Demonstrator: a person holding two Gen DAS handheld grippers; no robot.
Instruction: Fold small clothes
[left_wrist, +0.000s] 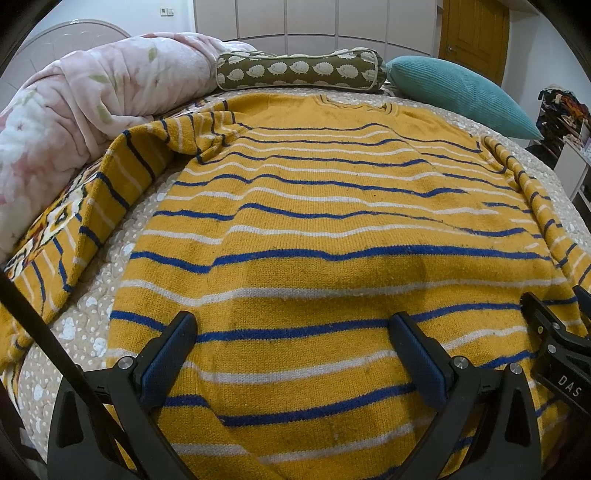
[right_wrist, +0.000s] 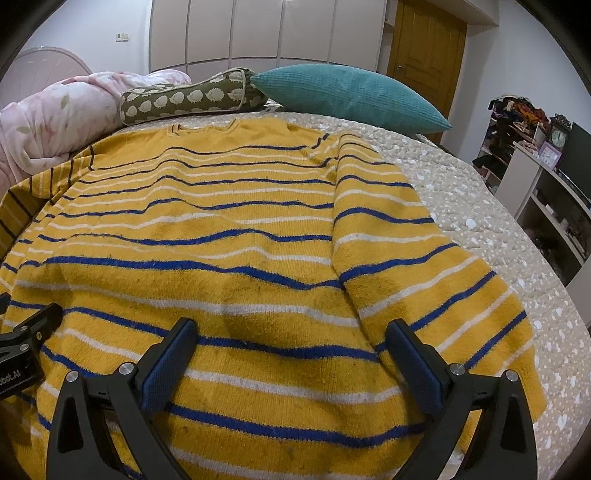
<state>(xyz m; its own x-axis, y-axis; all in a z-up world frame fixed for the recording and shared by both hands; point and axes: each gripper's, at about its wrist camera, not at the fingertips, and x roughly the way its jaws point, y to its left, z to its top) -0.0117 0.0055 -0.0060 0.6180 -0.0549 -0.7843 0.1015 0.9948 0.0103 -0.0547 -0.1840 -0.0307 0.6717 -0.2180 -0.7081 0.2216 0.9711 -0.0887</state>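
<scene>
Both grippers, left (left_wrist: 293, 350) and right (right_wrist: 291, 350), hang released over the sweater (right_wrist: 221, 258) hem; its long axis runs away toward the collar, right sleeve (right_wrist: 424, 266) already folded in.

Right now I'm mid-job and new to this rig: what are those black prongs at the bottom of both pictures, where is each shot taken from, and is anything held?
The prongs are two-finger grippers, one in each of a person's hands; a fisheye camera on each looks forward along its fingers. One picture comes from the left gripper, the other from the right gripper. Both are open above the yellow striped sweater and hold nothing. The sweater lies spread on the dotted bedspread, neckline away from the cameras. At the far end sit a pink quilt, a hedgehog-print bolster and a teal pillow.
</scene>
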